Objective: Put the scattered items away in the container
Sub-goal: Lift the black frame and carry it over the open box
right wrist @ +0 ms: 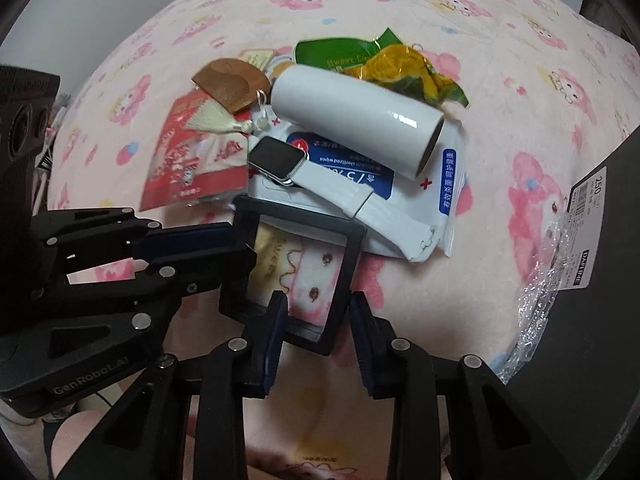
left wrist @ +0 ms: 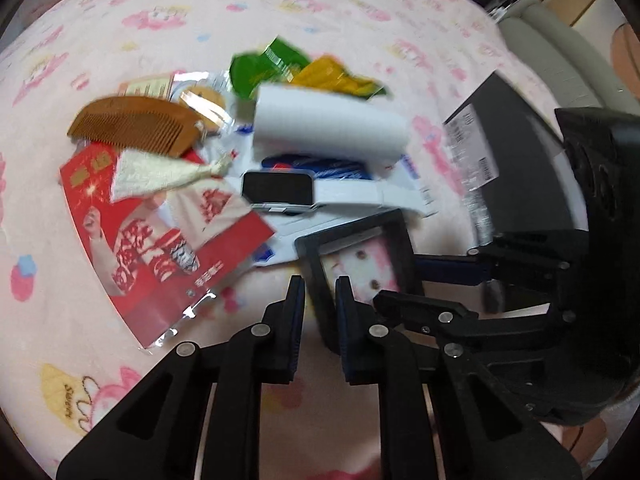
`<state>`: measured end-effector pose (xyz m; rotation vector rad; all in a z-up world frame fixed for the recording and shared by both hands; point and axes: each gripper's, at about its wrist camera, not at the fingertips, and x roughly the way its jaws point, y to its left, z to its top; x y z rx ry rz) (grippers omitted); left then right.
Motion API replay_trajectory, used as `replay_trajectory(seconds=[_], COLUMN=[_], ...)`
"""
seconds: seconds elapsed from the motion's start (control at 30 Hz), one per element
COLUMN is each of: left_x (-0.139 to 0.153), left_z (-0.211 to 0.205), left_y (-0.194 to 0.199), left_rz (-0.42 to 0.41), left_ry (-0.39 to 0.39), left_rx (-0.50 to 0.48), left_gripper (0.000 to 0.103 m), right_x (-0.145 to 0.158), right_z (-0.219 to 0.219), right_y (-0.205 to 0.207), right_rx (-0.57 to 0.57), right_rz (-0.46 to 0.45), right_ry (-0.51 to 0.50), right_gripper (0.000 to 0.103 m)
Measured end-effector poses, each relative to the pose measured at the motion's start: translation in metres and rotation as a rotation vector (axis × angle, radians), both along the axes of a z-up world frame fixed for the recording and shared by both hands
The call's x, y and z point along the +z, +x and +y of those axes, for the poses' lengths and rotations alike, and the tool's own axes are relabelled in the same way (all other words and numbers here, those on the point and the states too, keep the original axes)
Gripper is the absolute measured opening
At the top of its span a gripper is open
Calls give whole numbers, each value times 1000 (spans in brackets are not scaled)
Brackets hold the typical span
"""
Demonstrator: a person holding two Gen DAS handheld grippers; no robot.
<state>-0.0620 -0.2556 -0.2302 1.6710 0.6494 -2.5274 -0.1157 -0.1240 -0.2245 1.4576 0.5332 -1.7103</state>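
Black square frame (right wrist: 348, 240) with a clear centre is lying on the pink patterned blanket (right wrist: 400, 16), just before the item pile. Left gripper (left wrist: 318, 292) is pinching its left edge; right gripper (right wrist: 318, 308), fingers spread, is straddling its near corner.

I see a pink fleece cartoon-print blanket (right wrist: 460, 240), square black clear-windowed frame (right wrist: 352, 248) flat on it, red snack packet (right wrist: 188, 168) beyond-left of the frame, white wipes pack (right wrist: 448, 184) just behind, black box (right wrist: 600, 320) far right.

"GenRobot.AI" — left gripper (right wrist: 236, 248), "250" — box label (right wrist: 588, 216)
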Motion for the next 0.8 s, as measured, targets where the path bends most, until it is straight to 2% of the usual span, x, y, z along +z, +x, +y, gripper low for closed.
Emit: replay_trajectory(seconds=[0.1, 0.2, 0.4, 0.5, 0.57, 0.63, 0.7, 0.8], left_x=[5, 30, 101, 129, 143, 154, 159, 149], left_z=[0, 1, 10, 35, 57, 85, 113, 160], left_y=[6, 12, 18, 3, -17, -43, -70, -105], left_rz=[12, 50, 190, 224, 227, 222, 213, 178], left_ry=[14, -31, -17, -33, -41, -58, -61, -35], left_rx=[19, 29, 36, -29, -88, -162, -228, -310], left_gripper=[10, 10, 10, 10, 15, 16, 16, 16], right_x=[-5, 27, 107, 141, 154, 164, 174, 178], right_z=[2, 9, 36, 50, 76, 107, 138, 185], right_y=[-4, 5, 15, 15, 3, -13, -28, -52], right_rx=[-19, 7, 30, 31, -5, -50, -94, -165], right_rz=[-34, 10, 123, 183, 217, 235, 253, 282], right_ry=[0, -53, -195, -253, -259, -262, -265, -248], right_gripper=[28, 27, 27, 27, 27, 27, 27, 27])
